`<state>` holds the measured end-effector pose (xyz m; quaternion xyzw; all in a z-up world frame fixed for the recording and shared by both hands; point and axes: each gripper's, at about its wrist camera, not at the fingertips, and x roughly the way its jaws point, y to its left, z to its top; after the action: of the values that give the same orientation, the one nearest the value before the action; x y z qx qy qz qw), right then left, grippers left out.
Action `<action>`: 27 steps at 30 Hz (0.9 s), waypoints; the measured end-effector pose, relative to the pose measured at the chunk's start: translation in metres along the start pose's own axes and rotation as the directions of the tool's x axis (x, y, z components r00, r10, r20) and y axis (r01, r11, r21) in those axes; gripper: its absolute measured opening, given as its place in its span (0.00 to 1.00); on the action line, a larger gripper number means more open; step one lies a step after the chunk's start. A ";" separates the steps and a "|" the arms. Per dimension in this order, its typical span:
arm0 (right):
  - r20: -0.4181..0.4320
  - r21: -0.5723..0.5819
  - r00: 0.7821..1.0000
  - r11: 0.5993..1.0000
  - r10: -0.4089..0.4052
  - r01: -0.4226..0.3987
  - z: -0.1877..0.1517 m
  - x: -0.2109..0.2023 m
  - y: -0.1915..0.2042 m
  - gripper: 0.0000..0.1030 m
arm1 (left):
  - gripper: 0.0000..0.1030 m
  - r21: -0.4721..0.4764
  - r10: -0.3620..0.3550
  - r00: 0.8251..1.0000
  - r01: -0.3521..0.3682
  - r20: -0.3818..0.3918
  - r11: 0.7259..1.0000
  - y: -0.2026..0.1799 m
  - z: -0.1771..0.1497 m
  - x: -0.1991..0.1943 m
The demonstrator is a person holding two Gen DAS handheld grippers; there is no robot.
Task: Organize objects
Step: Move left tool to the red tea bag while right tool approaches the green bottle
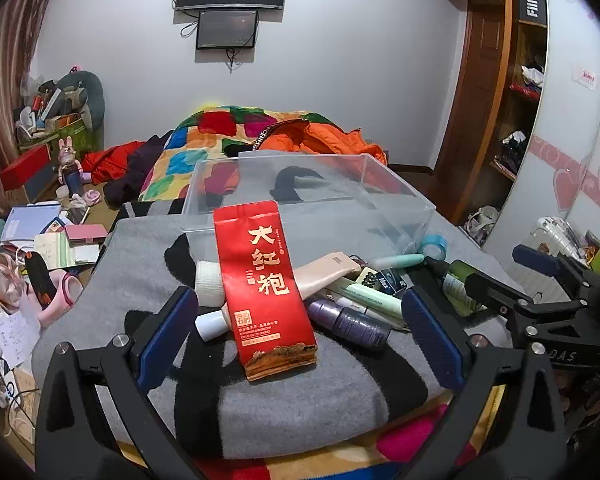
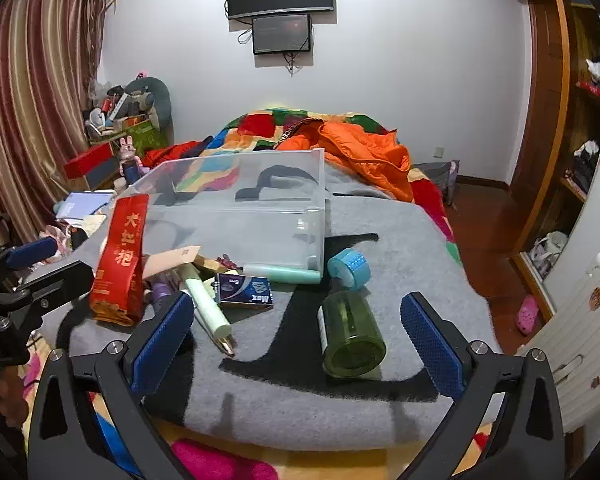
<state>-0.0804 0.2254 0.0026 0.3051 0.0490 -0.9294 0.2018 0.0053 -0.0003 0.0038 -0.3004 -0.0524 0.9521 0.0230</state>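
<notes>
You are holding both hand-held grippers spread wide: left hand-held gripper around the shiny red packet, right hand-held gripper beside the round green bottle on the fuzzy grey blanket.

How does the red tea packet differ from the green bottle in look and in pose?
The red tea packet is a flat, opaque pouch with gold characters; the green bottle is round and see-through. The packet leans on the pile of tubes, while the bottle lies on its side, apart from the pile. Both rest on the grey blanket, outside the clear box.
</notes>
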 end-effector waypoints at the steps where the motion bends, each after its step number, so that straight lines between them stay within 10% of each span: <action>1: 0.001 0.003 1.000 1.000 0.009 -0.009 0.000 -0.001 0.000 1.00 | 1.00 -0.004 -0.001 1.000 0.001 -0.001 1.000 0.001 0.000 0.000; 27: 0.016 -0.013 1.000 1.000 -0.005 0.006 -0.002 -0.006 0.002 1.00 | 1.00 -0.025 0.013 1.000 -0.014 -0.025 1.000 0.002 -0.006 0.007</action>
<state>-0.0738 0.2259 0.0047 0.2962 0.0544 -0.9320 0.2016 0.0034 -0.0014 -0.0055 -0.3126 -0.0619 0.9478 0.0134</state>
